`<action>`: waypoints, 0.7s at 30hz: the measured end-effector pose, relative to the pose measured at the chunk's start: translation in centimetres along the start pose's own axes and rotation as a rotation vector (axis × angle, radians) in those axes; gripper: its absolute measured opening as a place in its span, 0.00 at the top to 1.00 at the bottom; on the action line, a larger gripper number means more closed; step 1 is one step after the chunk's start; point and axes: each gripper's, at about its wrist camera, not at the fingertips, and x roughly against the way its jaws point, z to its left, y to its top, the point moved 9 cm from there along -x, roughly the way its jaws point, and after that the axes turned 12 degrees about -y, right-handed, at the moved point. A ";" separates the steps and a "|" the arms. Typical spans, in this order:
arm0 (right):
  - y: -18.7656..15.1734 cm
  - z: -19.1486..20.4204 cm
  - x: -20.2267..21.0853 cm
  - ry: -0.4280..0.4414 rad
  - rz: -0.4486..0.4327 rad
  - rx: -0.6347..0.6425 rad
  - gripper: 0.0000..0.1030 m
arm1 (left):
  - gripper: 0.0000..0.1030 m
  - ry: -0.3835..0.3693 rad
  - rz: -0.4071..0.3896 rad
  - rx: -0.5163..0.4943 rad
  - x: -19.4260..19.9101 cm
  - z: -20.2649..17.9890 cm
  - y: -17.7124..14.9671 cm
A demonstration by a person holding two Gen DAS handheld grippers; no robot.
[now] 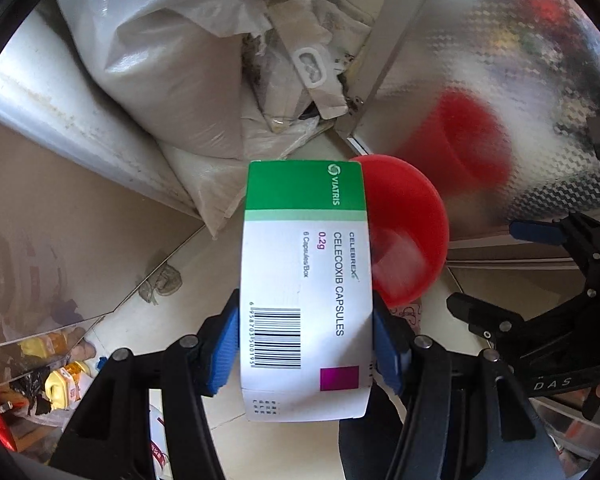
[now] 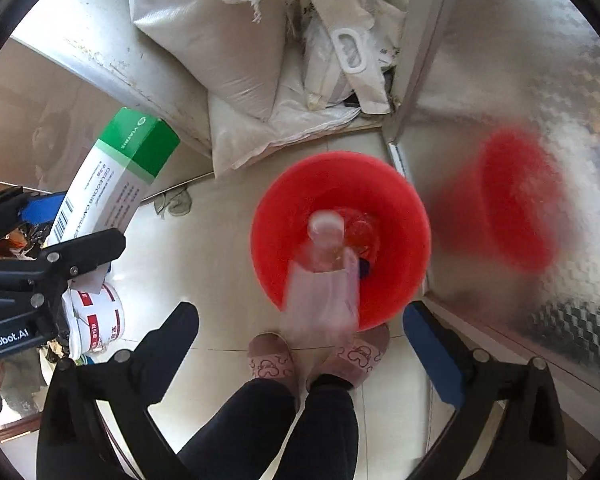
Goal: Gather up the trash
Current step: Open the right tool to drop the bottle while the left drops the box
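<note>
My left gripper [image 1: 305, 344] is shut on a white and green medicine box [image 1: 305, 280], held above the floor to the left of a red bin [image 1: 408, 232]. The box also shows in the right wrist view [image 2: 112, 184], with the left gripper [image 2: 56, 236] at the left edge. My right gripper [image 2: 300, 340] is open and empty above the red bin [image 2: 396, 208]. A clear plastic bottle [image 2: 324, 280], blurred, is in the air between the open fingers, its cap over the bin's mouth. The right gripper shows at the right edge of the left wrist view [image 1: 512, 280].
White sacks and bags [image 2: 236, 48] are piled in the corner behind the bin. A patterned metal door [image 2: 520, 80] stands to the right and reflects the bin. The person's slippered feet [image 2: 272, 360] are just in front of the bin. A white tub [image 2: 100, 320] sits on the floor at left.
</note>
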 end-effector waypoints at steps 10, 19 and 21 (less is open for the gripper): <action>-1.9 -3.2 0.6 -0.064 0.006 -0.130 0.01 | 0.45 -0.043 0.037 -0.082 -1.7 -3.0 1.2; -3.9 -5.5 -0.9 -0.070 0.052 -0.224 0.01 | 0.45 -0.059 0.095 -0.174 -4.1 -5.7 1.2; -4.3 -5.8 -1.0 -0.071 0.057 -0.234 0.01 | 0.45 -0.067 0.103 -0.181 -4.6 -6.0 1.4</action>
